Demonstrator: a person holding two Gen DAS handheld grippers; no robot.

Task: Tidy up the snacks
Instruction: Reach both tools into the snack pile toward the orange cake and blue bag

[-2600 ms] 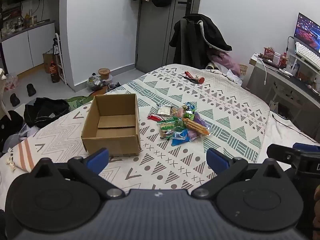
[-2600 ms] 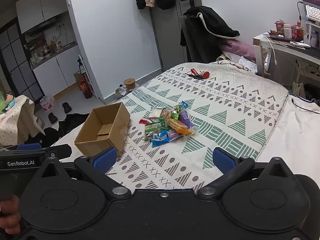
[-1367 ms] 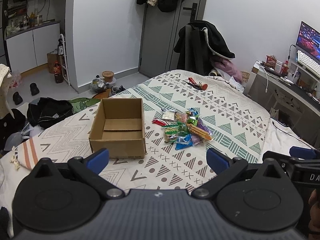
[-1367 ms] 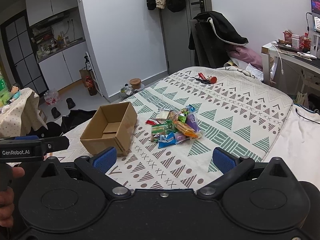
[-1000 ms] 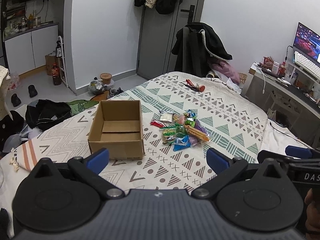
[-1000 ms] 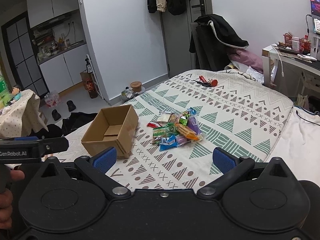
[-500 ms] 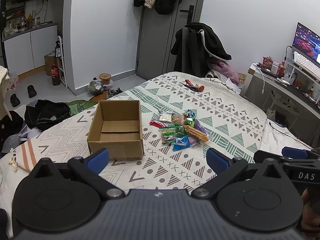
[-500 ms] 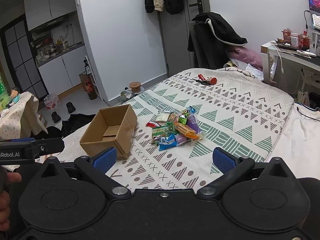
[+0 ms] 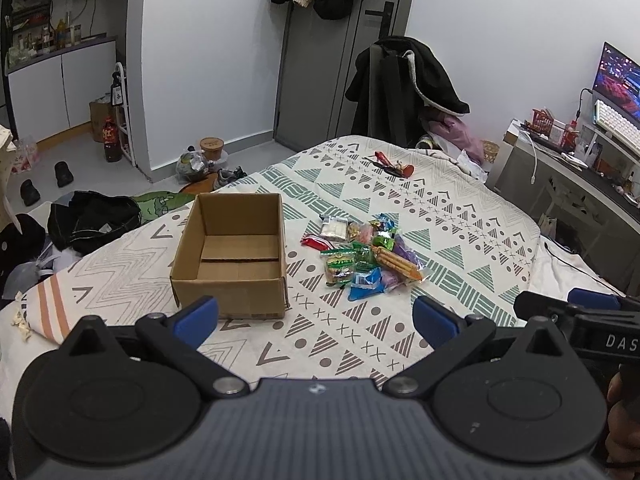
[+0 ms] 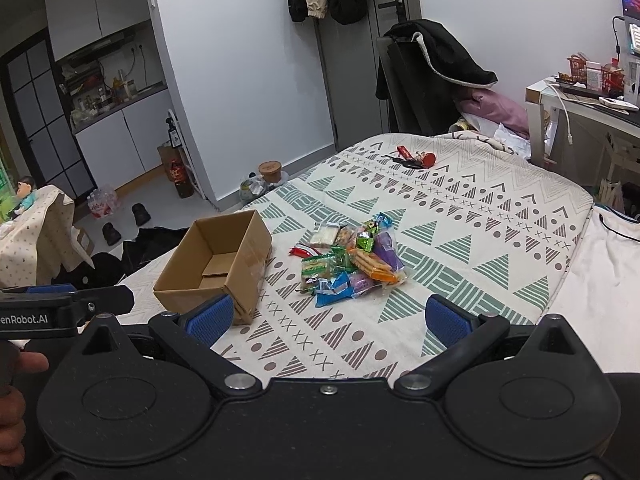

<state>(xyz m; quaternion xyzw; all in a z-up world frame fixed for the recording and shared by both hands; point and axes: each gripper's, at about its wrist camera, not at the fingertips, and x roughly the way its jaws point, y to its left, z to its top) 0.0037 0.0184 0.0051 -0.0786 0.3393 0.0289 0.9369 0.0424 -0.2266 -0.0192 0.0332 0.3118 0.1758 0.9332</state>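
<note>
An open brown cardboard box (image 9: 234,254) (image 10: 218,262) sits empty on the patterned bedspread. To its right lies a pile of several wrapped snacks (image 9: 366,256) (image 10: 348,260), in green, blue, purple, orange and red wrappers. My left gripper (image 9: 316,318) hovers open near the bed's front edge, well short of the box. Likewise open and empty, my right gripper (image 10: 328,320) hangs back from the pile. Each gripper's blue pads frame the bed without touching anything.
Keys and small red items (image 9: 390,164) lie at the bed's far end. A chair draped with a black coat (image 9: 400,92) stands behind the bed. A cluttered desk (image 9: 580,168) runs along the right. Clothes and shoes (image 9: 92,216) lie on the floor left.
Both wrist views drifted and steadied slightly; the box and snack pile have not moved, and both grippers stayed open.
</note>
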